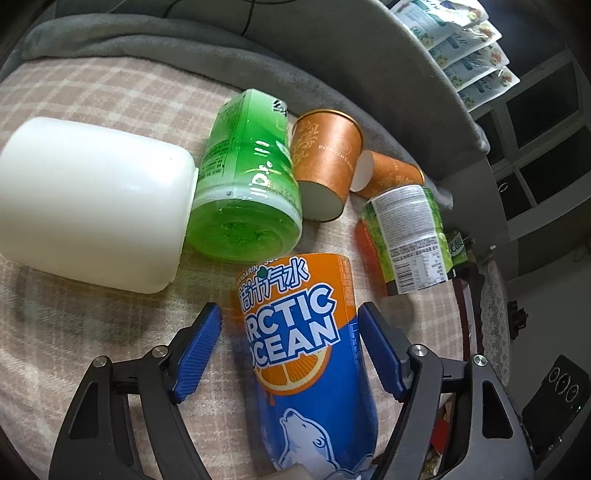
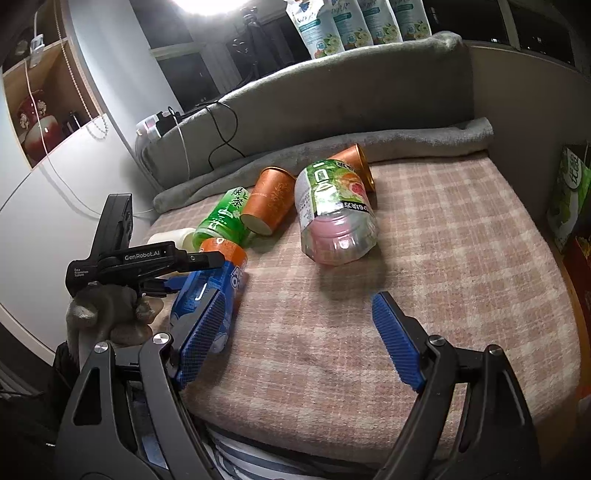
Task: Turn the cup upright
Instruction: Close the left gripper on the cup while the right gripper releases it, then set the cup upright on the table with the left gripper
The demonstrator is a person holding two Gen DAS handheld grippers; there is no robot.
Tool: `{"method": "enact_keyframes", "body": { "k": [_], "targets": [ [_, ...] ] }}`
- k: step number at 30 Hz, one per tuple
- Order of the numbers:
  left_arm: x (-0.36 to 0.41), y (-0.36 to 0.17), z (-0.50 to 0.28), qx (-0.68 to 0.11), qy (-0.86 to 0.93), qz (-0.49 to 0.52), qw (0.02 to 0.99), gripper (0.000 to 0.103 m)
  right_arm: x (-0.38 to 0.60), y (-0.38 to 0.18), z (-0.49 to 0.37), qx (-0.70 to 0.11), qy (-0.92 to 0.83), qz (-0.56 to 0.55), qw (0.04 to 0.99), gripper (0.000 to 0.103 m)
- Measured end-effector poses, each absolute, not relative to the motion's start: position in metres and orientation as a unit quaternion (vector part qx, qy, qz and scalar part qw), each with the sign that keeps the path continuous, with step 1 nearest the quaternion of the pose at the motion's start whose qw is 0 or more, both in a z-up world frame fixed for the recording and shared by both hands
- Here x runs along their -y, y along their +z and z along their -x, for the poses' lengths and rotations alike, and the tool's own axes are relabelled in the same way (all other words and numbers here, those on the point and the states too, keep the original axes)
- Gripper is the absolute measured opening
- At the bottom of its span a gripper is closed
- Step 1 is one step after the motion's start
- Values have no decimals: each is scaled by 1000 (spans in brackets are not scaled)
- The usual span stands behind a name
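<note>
Left tongs (image 1: 290, 325) straddle the Arctic Ocean bottle (image 1: 306, 354), contact seemingly lacking.

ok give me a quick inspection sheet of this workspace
surface: checked blanket, grey throw at its back
job's things: two orange paper cups, both on their sides
clutter: Arctic Ocean bottle, green tea bottle, white jar, pink drink bottle, all lying down
grippers: left gripper open around the Arctic Ocean bottle; right gripper open, empty
cables: black cable over the sofa back
surroundings: pouches on the ledge
</note>
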State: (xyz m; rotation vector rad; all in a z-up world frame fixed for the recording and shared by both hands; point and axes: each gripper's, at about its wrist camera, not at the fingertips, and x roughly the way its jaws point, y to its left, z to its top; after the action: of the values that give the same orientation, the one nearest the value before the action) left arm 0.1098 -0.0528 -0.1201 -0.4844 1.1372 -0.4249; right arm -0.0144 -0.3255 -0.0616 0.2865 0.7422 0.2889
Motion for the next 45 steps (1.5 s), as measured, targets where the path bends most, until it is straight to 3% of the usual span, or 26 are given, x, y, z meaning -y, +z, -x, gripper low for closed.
{"method": "enact_keyframes", "body": {
  "k": [2,4,7,25,45],
  "targets": [
    [54,-122,-112,-533,-202,229,789,74,326,-64,14,-362,138,-141,911,84],
    [56,-120,-111,-531,-208,225,790,65,327,-66,14,-365,136,-143,910,84],
    [60,-116,-110,-526,-210,212,796,64,329,-69,14,-366,133,-147,910,84],
    [74,-69,-80,-428,-209,122,871,63,330,-71,15,-365,125,-150,910,84],
    [104,-56,-69,-342,-173,16,923,63,337,-73,15,-363,117,-155,911,84]
  ]
}}
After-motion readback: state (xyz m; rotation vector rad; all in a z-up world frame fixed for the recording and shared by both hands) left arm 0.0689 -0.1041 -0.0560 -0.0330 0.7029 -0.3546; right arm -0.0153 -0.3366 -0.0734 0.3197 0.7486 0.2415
